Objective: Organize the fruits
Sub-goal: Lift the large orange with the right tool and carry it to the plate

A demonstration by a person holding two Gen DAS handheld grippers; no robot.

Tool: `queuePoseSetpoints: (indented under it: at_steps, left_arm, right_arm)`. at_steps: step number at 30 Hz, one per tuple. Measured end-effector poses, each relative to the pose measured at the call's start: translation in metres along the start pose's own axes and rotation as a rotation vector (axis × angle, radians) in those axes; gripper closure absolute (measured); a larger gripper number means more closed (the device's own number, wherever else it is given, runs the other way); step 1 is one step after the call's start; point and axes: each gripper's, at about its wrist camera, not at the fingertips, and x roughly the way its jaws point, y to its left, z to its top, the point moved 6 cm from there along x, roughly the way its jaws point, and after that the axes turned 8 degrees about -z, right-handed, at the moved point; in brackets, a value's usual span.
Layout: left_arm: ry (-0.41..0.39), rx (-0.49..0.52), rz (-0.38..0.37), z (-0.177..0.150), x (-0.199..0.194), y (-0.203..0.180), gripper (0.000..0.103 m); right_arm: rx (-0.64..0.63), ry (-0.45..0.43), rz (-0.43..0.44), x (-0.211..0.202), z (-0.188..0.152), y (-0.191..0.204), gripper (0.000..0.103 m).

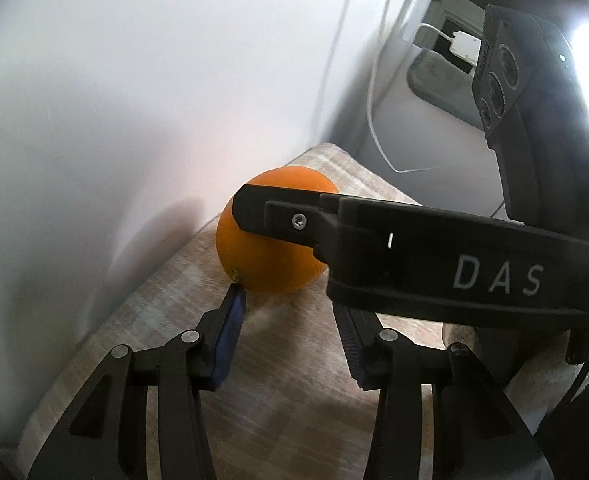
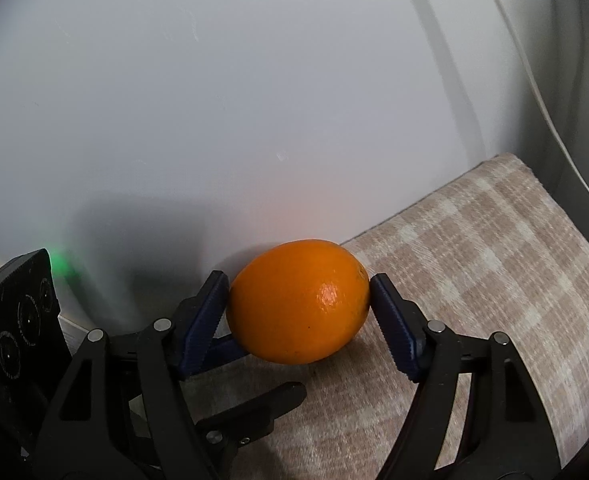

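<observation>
An orange (image 2: 298, 300) rests on a beige checked cloth (image 2: 474, 280) close to a white wall. My right gripper (image 2: 298, 300) has its two blue pads pressed against the orange's left and right sides, shut on it. In the left wrist view the same orange (image 1: 262, 252) lies just ahead of my left gripper (image 1: 288, 304), which is open and empty; its left blue pad (image 1: 234, 308) nearly touches the orange's underside. The right gripper's black body (image 1: 434, 256) crosses in front of the orange there.
A white wall (image 2: 254, 100) stands right behind the orange. A white cable (image 1: 378, 120) hangs down beside the cloth's far edge. A grey cushion (image 1: 438, 76) and white plug (image 1: 464, 46) sit at the back right. The left gripper's body (image 2: 14, 320) shows at lower left.
</observation>
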Motion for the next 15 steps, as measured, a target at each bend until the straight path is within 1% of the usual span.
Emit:
queuePoseSetpoints:
  at_steps: [4, 11, 15]
  left_arm:
    - [-0.003, 0.018, -0.019, 0.0, 0.001, -0.012, 0.059]
    - [-0.017, 0.047, -0.054, -0.005, -0.013, -0.027, 0.059]
    - [-0.024, 0.055, -0.068, -0.015, -0.026, -0.035, 0.059]
  right_arm:
    - [0.002, -0.021, -0.019, -0.02, -0.006, 0.0, 0.028]
    - [0.003, -0.06, -0.057, -0.052, -0.016, 0.001, 0.029]
    - [0.011, -0.075, -0.077, -0.071, -0.019, 0.0, 0.029]
